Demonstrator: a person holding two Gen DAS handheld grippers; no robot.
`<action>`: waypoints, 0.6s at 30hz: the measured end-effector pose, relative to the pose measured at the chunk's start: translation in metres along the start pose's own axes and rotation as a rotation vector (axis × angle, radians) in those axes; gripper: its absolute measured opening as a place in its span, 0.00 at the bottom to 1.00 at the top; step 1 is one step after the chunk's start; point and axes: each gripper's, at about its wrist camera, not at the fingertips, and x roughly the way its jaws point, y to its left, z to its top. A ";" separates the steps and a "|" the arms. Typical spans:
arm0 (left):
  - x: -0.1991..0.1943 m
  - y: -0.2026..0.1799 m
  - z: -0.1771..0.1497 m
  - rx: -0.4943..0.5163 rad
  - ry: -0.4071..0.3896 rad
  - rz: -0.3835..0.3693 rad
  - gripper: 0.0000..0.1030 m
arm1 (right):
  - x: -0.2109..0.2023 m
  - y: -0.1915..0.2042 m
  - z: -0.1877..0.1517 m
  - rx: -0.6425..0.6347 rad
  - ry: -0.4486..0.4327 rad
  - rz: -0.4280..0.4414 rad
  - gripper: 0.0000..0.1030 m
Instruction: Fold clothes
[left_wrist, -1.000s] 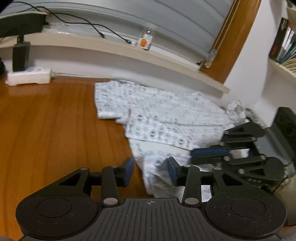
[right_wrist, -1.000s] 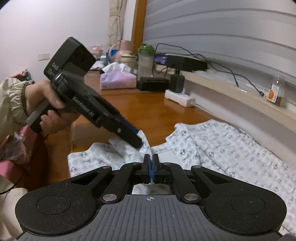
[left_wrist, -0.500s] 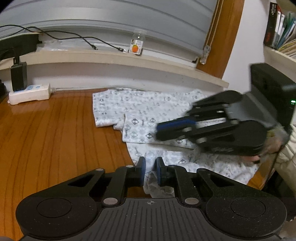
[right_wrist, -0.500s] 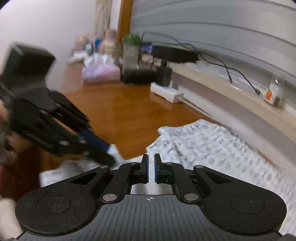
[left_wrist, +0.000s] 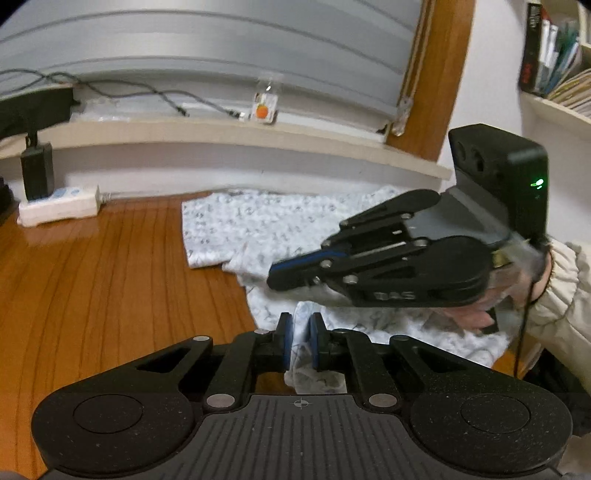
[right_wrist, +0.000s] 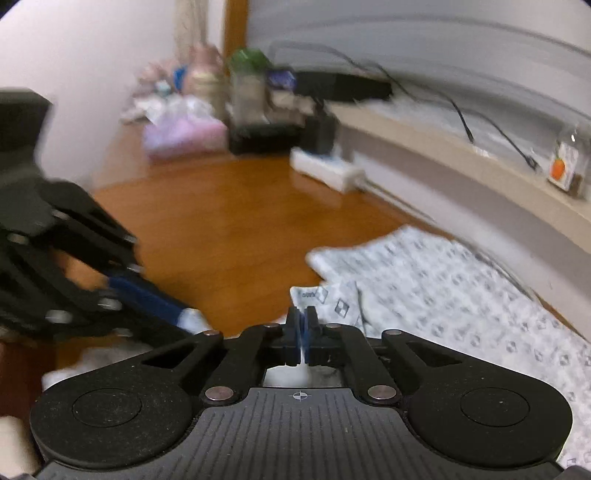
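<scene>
left wrist view: patterned garment (left_wrist: 280, 229) spread on wooden floor (left_wrist: 92, 288) below window ledge. left gripper (left_wrist: 300, 345) closing, bunched near edge of cloth between pads. right gripper (right_wrist: 303, 338) clenched on thin cloth edge, hovering just above garment. step: both edges pinched, fold starting. next: likely lift both together, carry across, keep fabric taut.
</scene>
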 end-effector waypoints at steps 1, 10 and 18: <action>-0.002 -0.001 0.000 0.002 -0.006 -0.005 0.10 | -0.005 0.003 0.002 0.007 -0.004 0.040 0.02; 0.003 0.007 0.003 -0.027 -0.025 -0.013 0.03 | -0.024 -0.016 0.010 0.121 0.001 0.096 0.42; 0.004 0.013 0.011 -0.032 -0.102 0.009 0.02 | -0.073 -0.052 -0.012 0.178 -0.065 -0.019 0.42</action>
